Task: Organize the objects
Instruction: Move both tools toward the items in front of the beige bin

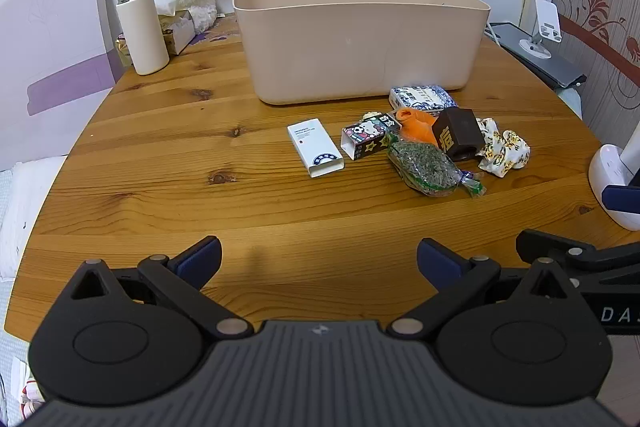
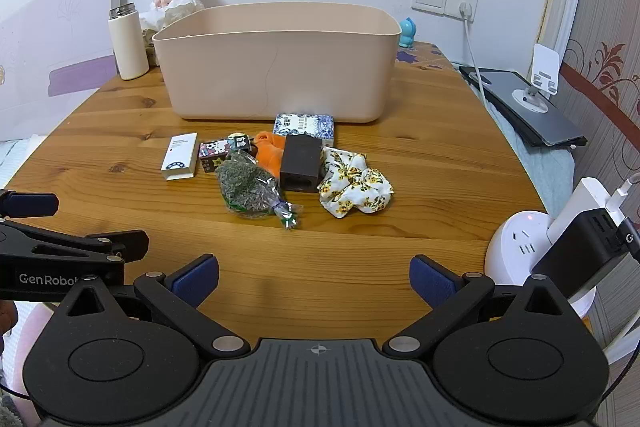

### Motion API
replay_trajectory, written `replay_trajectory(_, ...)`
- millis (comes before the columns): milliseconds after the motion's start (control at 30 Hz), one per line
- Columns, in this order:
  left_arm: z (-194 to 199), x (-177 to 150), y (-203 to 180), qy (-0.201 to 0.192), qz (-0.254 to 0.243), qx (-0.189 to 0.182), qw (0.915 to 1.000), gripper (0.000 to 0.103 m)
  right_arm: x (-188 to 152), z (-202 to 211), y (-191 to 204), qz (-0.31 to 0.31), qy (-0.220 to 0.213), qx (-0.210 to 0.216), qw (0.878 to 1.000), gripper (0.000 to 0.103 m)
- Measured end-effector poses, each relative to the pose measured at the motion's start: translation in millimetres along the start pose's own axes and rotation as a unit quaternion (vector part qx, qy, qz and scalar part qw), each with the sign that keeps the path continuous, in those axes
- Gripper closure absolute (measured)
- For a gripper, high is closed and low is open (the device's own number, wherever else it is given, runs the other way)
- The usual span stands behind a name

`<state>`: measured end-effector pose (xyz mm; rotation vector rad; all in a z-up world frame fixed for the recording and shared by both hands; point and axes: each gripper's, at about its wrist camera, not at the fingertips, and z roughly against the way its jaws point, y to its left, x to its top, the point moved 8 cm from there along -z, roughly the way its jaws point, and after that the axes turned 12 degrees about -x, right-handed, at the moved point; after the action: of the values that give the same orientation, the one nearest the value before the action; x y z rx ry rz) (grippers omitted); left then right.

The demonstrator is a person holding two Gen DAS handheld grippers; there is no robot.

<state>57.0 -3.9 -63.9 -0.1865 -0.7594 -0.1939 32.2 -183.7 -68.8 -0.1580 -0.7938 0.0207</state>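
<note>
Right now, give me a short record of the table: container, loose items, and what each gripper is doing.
container: beige bin at the back of the wooden table
loose items: white box, cartoon box, herb bag, dark brown block, floral scrunchie, blue-patterned box
left gripper: open, empty
right gripper: open, empty

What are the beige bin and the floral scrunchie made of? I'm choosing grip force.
The beige bin looks like matte moulded plastic: smooth, uniform walls and rounded corners. The floral scrunchie looks like soft woven fabric: it lies crumpled in gathered folds with a printed yellow flower pattern.
</note>
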Motion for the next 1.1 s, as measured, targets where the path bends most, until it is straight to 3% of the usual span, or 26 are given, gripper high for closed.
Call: replay_trajectory(1100, -9.9, 2.0, 1.8, 0.011, -0.002, -0.004, 0.9999, 0.0, -0.1, -10.3, 0.3, 0.002, 0.015, 0.002, 1.0, 0.0)
